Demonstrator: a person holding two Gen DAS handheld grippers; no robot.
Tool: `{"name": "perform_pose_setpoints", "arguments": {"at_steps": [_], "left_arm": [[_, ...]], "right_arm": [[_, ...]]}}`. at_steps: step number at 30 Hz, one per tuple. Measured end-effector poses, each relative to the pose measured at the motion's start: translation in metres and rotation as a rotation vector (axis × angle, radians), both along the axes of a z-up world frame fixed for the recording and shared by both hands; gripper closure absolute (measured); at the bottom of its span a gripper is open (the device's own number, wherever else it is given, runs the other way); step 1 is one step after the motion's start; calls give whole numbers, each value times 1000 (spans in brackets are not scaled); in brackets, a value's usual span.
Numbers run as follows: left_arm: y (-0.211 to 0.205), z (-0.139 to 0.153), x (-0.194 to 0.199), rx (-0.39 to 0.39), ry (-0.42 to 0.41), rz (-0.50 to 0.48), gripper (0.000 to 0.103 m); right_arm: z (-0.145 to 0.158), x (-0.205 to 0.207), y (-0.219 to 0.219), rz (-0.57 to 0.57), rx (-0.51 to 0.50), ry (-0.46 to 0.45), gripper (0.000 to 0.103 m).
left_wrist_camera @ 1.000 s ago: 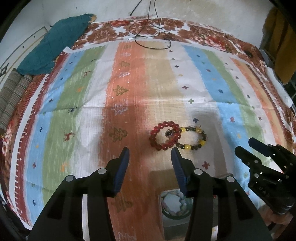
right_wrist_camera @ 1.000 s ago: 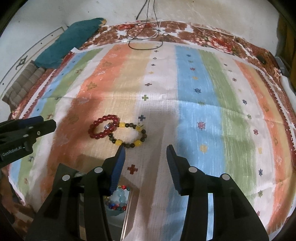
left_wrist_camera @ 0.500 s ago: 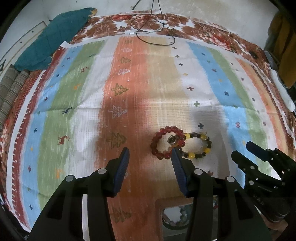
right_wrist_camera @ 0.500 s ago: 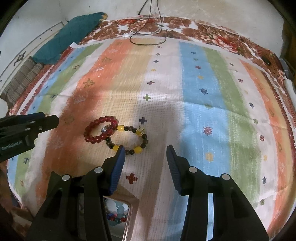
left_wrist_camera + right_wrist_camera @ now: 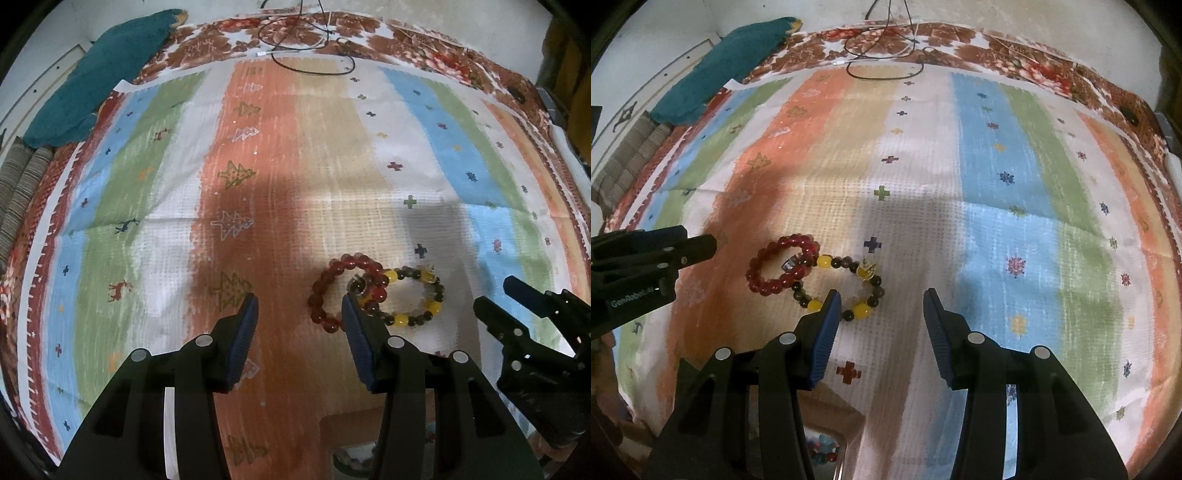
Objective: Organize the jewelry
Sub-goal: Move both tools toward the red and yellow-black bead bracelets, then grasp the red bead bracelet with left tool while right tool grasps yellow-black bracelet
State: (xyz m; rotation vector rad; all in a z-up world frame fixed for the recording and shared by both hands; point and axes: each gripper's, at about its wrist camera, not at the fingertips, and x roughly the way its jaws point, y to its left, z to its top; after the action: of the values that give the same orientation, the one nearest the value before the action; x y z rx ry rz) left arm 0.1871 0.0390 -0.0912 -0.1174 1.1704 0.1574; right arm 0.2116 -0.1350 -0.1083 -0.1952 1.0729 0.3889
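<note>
Compared with the frames half a second and a second earlier, both tools had crept nearer the beads: in the left wrist view the red bead bracelet had slid from ahead of the tips to level with them, so that the right-hand finger of the left gripper now overlapped its near rim, whether touching it or merely in front could not be told. In the right wrist view the dark and yellow bead bracelet, formerly clear of the tips, now sat against the tip of the left-hand finger of the right gripper. The two bracelets had not shifted relative to each other; they overlapped where their rings met, lying on the striped cloth. Reading from left to right: the left gripper's tongs stood well apart and held nothing, the red bracelet lay at their right tip, the dark and yellow one just right of it, and the right gripper's tongs, likewise spread and empty, pointed past it to bare cloth. White lettering on the left gripper's side read "GenRobot.AI". A mirror or tray edge with coloured beads showed beneath the right gripper.
</note>
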Motion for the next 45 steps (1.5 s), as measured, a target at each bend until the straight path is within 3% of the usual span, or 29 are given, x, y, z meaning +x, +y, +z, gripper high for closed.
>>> {"name": "perform_pose_setpoints", "arguments": {"at_steps": [16,29,36,41,45], "left_arm": [[0,-22,20,17,50,-21,56],[3,-44,33,26,95,-29,56],[9,-53,38,-21,114,-28,56],[1,-64,40,-7,140,-61,56],[2,-73,41,-15,153,-63,64]], "right_arm": [[-21,15,15,33,-34,40,57],[-41,25,19,41,-58,84,66],[-47,30,21,46,-64,100,76],[-57,31,23,58,-78,124,83],[-58,31,23,62,-74,128,89]]}}
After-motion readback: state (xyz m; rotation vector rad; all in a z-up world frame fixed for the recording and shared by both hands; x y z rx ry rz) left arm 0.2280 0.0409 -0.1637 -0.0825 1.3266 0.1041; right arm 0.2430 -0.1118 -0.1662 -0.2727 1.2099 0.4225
